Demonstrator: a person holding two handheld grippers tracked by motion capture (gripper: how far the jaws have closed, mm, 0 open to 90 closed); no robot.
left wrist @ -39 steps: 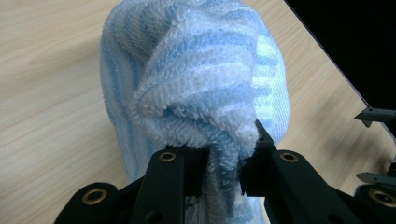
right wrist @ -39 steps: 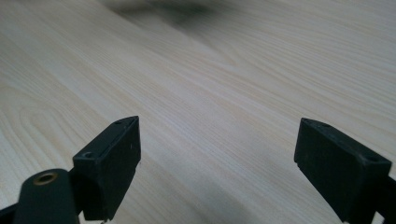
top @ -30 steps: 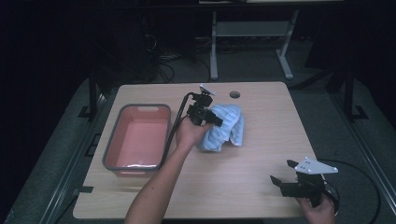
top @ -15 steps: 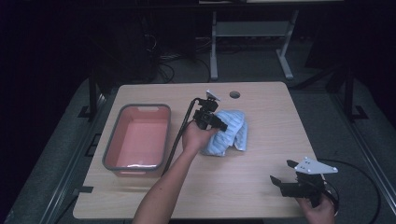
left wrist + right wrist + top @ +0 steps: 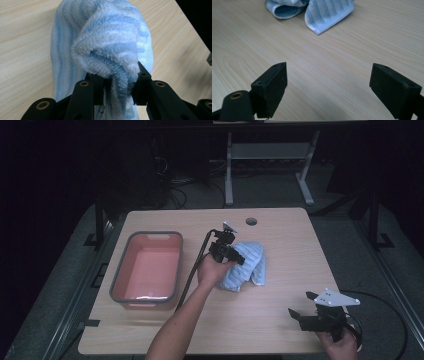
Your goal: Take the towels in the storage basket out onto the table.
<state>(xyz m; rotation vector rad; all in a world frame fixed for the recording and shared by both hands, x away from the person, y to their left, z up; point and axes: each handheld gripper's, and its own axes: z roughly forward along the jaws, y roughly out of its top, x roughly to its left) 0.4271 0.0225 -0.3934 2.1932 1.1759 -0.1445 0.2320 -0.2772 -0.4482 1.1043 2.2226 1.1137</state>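
So the left tool (image 5: pixel 112 86) has a bunched fold of the blue-and-white striped terry towel (image 5: pixel 246 265) pinched mid-counter, right tool (image 5: pixel 328 87) idles wide open, but the grey-rimmed pink plastic tub (image 5: pixel 148 268) looks empty, so probably just the grab's done.

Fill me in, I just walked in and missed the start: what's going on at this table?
A person works with a handheld gripper in each hand. The left gripper has pinched a fold of the blue striped towel that lies bunched in the middle of the table. The right gripper waits open near the table's front right corner, holding nothing. A pink tub with a grey rim sits at the left, apart from the towel.
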